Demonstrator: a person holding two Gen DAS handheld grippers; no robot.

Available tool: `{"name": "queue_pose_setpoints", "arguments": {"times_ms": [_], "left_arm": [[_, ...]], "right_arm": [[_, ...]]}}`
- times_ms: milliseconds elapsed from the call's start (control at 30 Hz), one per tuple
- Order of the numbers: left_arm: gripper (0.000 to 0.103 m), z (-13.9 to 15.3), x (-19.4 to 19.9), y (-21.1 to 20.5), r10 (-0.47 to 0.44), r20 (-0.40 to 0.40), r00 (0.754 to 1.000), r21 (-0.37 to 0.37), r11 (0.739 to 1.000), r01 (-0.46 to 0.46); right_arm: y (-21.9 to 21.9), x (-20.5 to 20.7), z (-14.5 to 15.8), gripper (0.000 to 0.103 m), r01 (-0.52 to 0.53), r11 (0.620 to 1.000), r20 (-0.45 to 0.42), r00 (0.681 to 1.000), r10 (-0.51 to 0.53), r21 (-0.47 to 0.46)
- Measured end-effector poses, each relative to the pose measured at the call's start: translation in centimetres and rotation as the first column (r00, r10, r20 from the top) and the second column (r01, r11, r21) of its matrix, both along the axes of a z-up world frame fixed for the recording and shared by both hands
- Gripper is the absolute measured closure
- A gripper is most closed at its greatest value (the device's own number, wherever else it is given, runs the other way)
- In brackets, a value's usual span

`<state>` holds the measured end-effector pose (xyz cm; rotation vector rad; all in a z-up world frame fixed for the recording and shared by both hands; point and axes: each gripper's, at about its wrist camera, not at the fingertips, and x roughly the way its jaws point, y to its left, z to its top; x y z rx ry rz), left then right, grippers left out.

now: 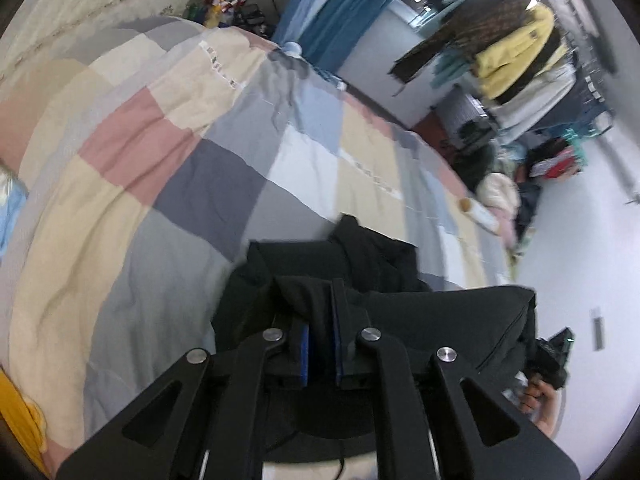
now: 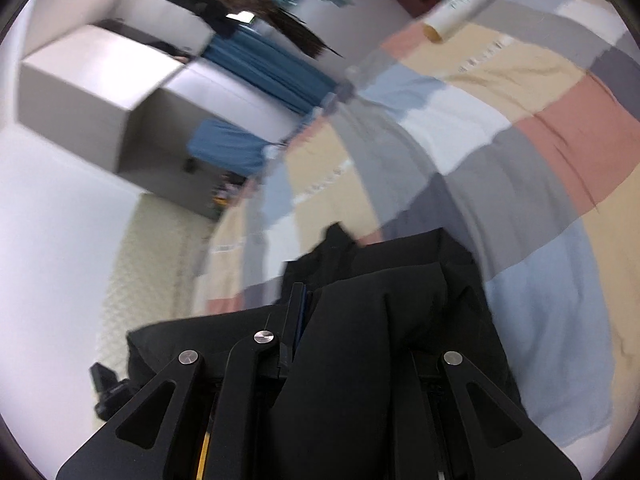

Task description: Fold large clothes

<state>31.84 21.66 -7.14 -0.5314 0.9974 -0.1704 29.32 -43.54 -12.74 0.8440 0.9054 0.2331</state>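
Patchwork quilt point(image 1: 168, 184) on bed, black garment point(image 1: 384, 264), hanging clothes point(image 1: 516, 56)

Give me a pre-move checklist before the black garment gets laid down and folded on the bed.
1. Left gripper pinching the garment: ok.
2. Right gripper pinching the garment: cannot tell, cloth drapes over its fingers.
3. Quilt bare ahead of the garment: ok.
4. Tube lying on the quilt away from the garment: ok.
5. Garment spread flat: not ok, bunched.
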Motion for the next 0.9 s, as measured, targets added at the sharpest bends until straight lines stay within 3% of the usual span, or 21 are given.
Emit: {"name": "queue_pose_setpoints", "arguments": {"times_ms": [133,267,367,567,700,800,900], "left_arm": [[0.093,-2.6,3.7,-1.9,0.015,-0.016,1.000,0.103,0.995,-0.013],[0.093,-6.1,7.1,-3.1,0.029,-0.053,0.998,0.135,0.991,-0.022],[0.093,-8.0,8.9,-3.7,0.034,-0.073,0.997,0.130,0.991,-0.024],[0.093,-9.9,9.8,-3.1,0.045,-0.131,0.990,0.033,0.999,-0.041],[0.091,-9.6,8.3,-2.2,0.029,-0.159,0.987,-0.034,0.999,-0.035],[0.081,-8.6,6.5,-1.5,-0.004,-0.166,0.986,-0.095,0.995,-0.012],[0.047,-7.0,4.3,-0.8,-0.034,-0.141,0.990,-0.150,0.989,0.012]], "right_arm": [[-0.1,3.0,-2.9,0.092,0.027,1.000,-0.044,0.999,-0.026,0.002],[-0.1,5.5,-5.9,0.092,0.035,0.999,-0.095,0.995,-0.034,0.010],[0.0,7.0,-7.8,0.093,0.032,0.999,-0.127,0.991,-0.030,0.017],[-0.1,8.2,-9.7,0.090,0.013,0.995,-0.154,0.988,0.003,0.101],[-1.0,6.7,-9.0,0.078,-0.019,0.979,-0.124,0.991,0.045,0.201],[-1.7,4.9,-7.3,0.062,-0.053,0.975,-0.085,0.994,0.072,0.214],[-2.3,2.7,-4.9,0.036,-0.045,0.984,-0.059,0.997,0.056,0.171]]}}
